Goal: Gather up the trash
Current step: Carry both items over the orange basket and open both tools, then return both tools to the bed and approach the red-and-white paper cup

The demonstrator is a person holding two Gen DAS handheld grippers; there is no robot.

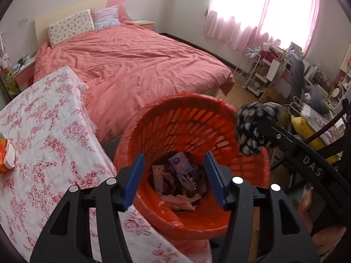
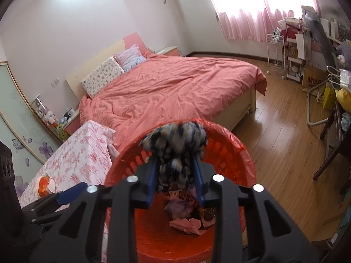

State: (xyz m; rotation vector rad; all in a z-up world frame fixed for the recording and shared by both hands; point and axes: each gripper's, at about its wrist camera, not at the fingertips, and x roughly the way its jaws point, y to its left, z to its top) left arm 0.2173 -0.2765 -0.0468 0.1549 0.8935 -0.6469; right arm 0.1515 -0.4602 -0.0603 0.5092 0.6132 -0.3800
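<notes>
An orange slotted bin (image 1: 186,122) lined with a red bag stands beside the table, with wrappers and crumpled paper (image 1: 179,179) at its bottom. My left gripper (image 1: 174,155) hangs open right over the bin's mouth, nothing between its blue fingers. My right gripper (image 2: 175,161) is over the bin (image 2: 241,153) too, with a fuzzy dark-and-tan wad (image 2: 175,144) between its fingers, touching both and looking blurred. In the left wrist view that wad (image 1: 254,127) sits at the right gripper's tip, just above the bin's right rim.
A table under a red-flowered cloth (image 1: 43,142) is to the left of the bin, with a red tissue box (image 1: 5,155) on it. A pink-covered bed (image 1: 131,65) lies behind. A dark chair (image 2: 329,160), bags and shelves crowd the right side of the wooden floor (image 2: 285,142).
</notes>
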